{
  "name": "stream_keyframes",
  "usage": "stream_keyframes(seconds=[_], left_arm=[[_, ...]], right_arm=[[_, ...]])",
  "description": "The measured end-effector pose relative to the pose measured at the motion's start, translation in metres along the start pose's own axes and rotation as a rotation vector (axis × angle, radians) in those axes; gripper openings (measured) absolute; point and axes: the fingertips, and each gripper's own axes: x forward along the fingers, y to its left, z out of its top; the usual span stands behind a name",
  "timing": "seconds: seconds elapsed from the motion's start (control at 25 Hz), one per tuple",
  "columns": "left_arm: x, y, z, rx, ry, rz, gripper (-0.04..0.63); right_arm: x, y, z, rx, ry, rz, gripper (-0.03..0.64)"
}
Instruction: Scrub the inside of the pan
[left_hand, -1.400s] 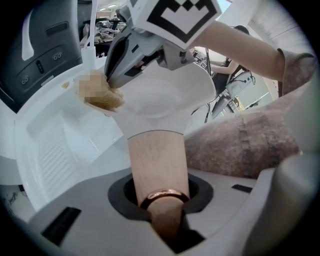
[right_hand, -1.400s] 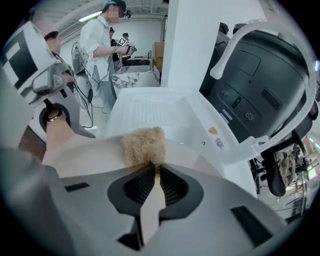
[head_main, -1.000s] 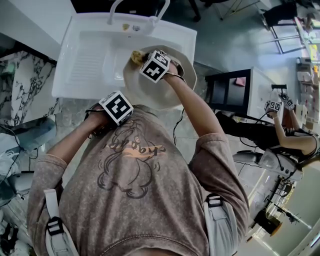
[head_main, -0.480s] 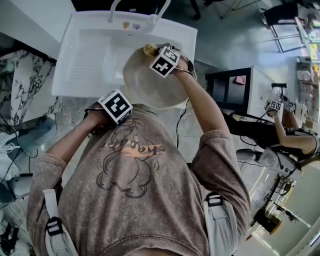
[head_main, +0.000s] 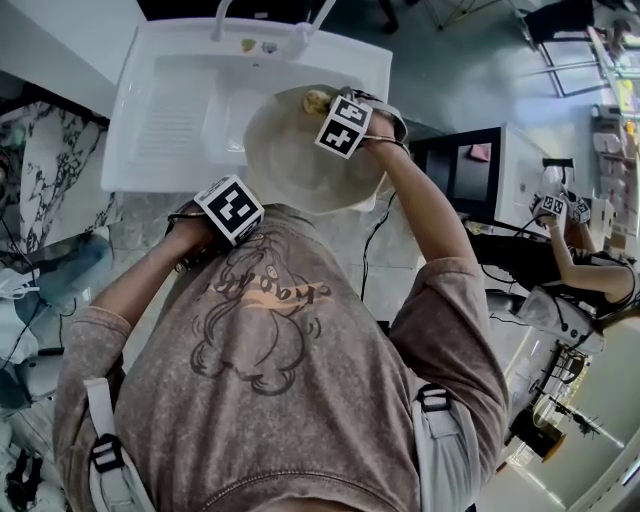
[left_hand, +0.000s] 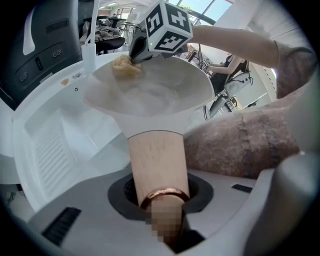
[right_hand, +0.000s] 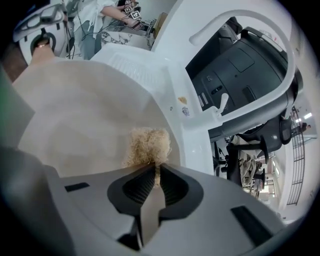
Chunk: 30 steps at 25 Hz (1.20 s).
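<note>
In the head view the left gripper's (left_hand: 159, 200) jaws are hidden under its cube (head_main: 232, 210). Its own view shows them clamped on the wooden handle (left_hand: 156, 160), holding the pan (left_hand: 155, 95) over the sink (left_hand: 60, 135). Further right, the right gripper (right_hand: 155, 172) pinches a scrubber (right_hand: 147, 145) tight against the pan's inner wall, near the far rim.

We see a white moulded sink unit with a ribbed drainboard (head_main: 170, 120) at 12 o'clock, with its white arched tap (head_main: 222, 18) at the far rim. A grey-veined marble slab (head_main: 55, 165) lies at 9 o'clock. Glossy grey floor (head_main: 470, 70) stretches toward 1 o'clock. A black open-fronted cabinet with a white top (head_main: 450, 190) stands at 3 o'clock.
</note>
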Motion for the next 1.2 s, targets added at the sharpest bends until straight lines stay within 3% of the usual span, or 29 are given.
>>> stream_keyframes(seconds=[0.48,1.2], left_arm=[[0.001,-0.003,-0.001,0.002,0.003,-0.016,0.107],[0.002,-0.006,-0.001,0.004,0.023,-0.021,0.109]], right_arm=[[-0.009,0.048,-0.033,-0.184,0.073,0.121,0.044],[-0.039,0.103,-0.058,-0.270,0.095,0.254,0.043]])
